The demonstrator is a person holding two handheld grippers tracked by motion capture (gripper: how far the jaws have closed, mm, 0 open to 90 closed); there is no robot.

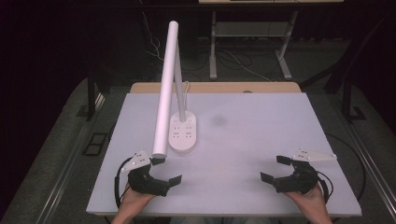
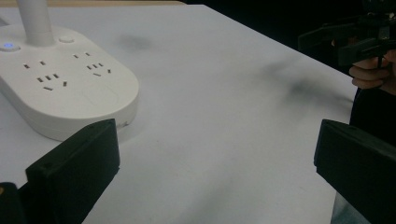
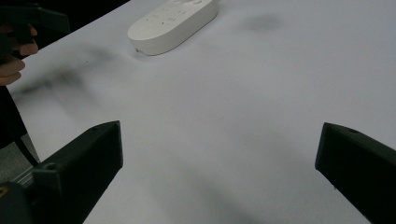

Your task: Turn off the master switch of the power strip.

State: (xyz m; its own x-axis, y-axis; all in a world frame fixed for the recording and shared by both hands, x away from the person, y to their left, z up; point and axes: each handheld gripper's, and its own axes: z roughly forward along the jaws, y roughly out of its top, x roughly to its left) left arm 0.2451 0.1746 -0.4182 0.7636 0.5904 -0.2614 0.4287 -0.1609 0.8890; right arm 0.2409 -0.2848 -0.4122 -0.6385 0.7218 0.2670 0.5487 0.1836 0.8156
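1. while both grippers wait near the front edge of the pale grey rectangular desk (image 1: 261, 140), nothing seems to have been handled yet; i judge the work to be at its very start.
2. the white plastic desk lamp (image 1: 166, 88), with its long tube head, stands on an oval white base (image 1: 183, 133) that carries rows of sockets, at the left-centre of the desk, upright on its slim stem and leaning head-down toward the person.
3. the left gripper (image 1: 161, 170) sits just in front of the lamp head's lower end, its jaws spread wide and holding nothing; in the left gripper view the base (image 2: 70, 93) lies just beyond the left jaw, apart from it, a small blue light glowing near the stem.
4. the right gripper (image 1: 275, 169) is well apart from the lamp at the desk's right side, jaws likewise wide open and empty; its own view shows bare desk between them and the base (image 3: 173, 23) far off.
5. all of the task appears left to do: reaching, closing on the lamp, and moving or adjusting it.
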